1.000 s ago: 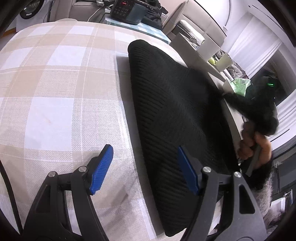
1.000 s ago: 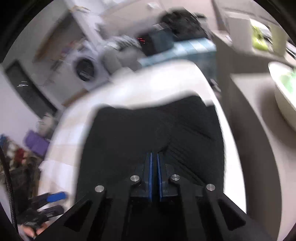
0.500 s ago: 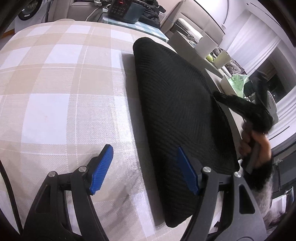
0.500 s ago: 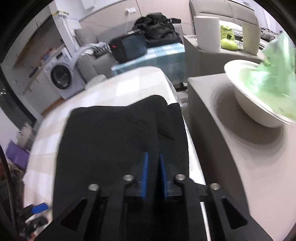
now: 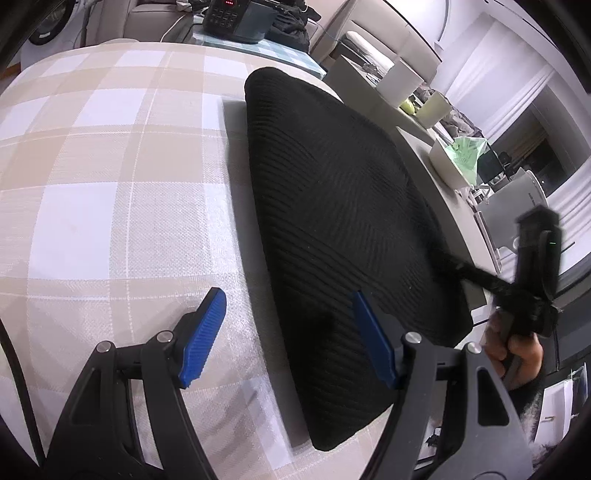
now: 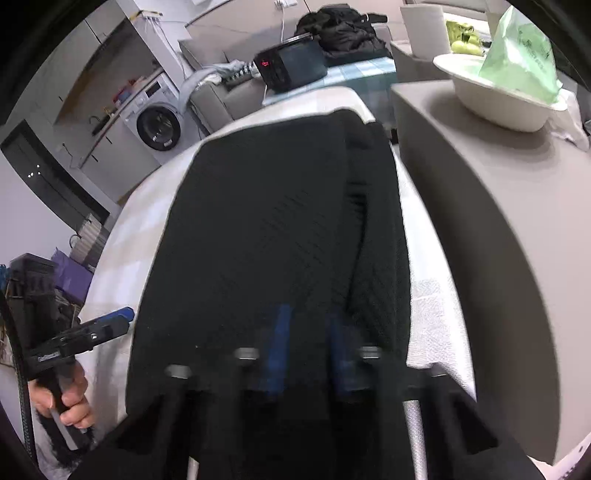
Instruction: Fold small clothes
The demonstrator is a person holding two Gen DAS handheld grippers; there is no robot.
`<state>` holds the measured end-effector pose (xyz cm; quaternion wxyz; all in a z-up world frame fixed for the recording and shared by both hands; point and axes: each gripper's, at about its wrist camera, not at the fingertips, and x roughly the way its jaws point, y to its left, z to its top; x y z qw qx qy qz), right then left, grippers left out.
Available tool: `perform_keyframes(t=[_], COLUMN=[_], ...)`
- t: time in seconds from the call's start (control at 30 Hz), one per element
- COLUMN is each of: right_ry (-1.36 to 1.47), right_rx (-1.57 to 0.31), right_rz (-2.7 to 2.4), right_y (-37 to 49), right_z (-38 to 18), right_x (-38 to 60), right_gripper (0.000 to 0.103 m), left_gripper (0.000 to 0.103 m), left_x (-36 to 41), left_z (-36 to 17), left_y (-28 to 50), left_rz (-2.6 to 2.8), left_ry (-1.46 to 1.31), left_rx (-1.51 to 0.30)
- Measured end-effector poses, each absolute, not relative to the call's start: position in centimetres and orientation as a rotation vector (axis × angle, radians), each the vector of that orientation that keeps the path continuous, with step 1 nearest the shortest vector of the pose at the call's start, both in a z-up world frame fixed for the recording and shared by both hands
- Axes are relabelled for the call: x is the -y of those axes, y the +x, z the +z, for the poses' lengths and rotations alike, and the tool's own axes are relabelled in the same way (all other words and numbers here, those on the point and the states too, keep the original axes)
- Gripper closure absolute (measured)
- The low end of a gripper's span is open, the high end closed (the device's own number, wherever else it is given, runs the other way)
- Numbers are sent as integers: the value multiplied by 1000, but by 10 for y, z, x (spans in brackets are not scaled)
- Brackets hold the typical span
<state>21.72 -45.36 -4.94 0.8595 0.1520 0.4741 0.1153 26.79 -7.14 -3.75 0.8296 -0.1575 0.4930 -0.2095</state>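
A black ribbed knit garment (image 5: 332, 206) lies folded on the beige checked tablecloth (image 5: 110, 166); it also fills the right wrist view (image 6: 266, 240). My left gripper (image 5: 291, 332) is open, low over the garment's near left edge, one blue pad on the cloth side and one over the knit. My right gripper (image 6: 306, 347) is blurred, its blue pads apart with the garment's near edge between them. In the left wrist view it (image 5: 532, 280) sits at the garment's right corner, with a strand of knit stretched to it.
A grey counter (image 6: 480, 221) runs along the table's right side with a white bowl and green bag (image 6: 517, 74). A black appliance with red digits (image 5: 236, 14) stands behind the table. A washing machine (image 6: 159, 125) is at the far left.
My right gripper's pads were shut on the garment's edge and have now parted. The garment has settled flatter on the table. My left gripper has held its place, open.
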Motion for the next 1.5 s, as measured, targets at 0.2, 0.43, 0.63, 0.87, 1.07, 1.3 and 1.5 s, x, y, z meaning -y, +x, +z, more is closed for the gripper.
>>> perform_keyframes(t=[0.2, 0.43, 0.63, 0.87, 1.07, 1.3, 1.5], right_ry=[350, 310, 375, 419, 440, 415, 393], right_rx=[-874, -925, -935, -943, -957, -986, -1021], right_rz=[231, 86, 68, 162, 251, 401, 292], right_y=[195, 197, 206, 218, 232, 240, 217], right_z=[-15, -30, -43, -51, -58, -64, -70], right_x=[460, 458, 470, 452, 417, 339, 356], right_gripper=[95, 67, 56, 86, 86, 82, 79], left_gripper=[34, 35, 75, 93, 93, 92, 89], left_x=[65, 72, 95, 81, 25, -35, -36], left_z=[-39, -56, -62, -56, -52, -48, -40], left_y=[267, 281, 301, 294, 268, 239, 219], left_rz=[-432, -449, -492, -463, -347, -229, -209], left_ry=[-348, -387, -404, -397, -429, -451, -394], left_rx=[-1042, -1079, -1059, -1015, -973, -957, -928])
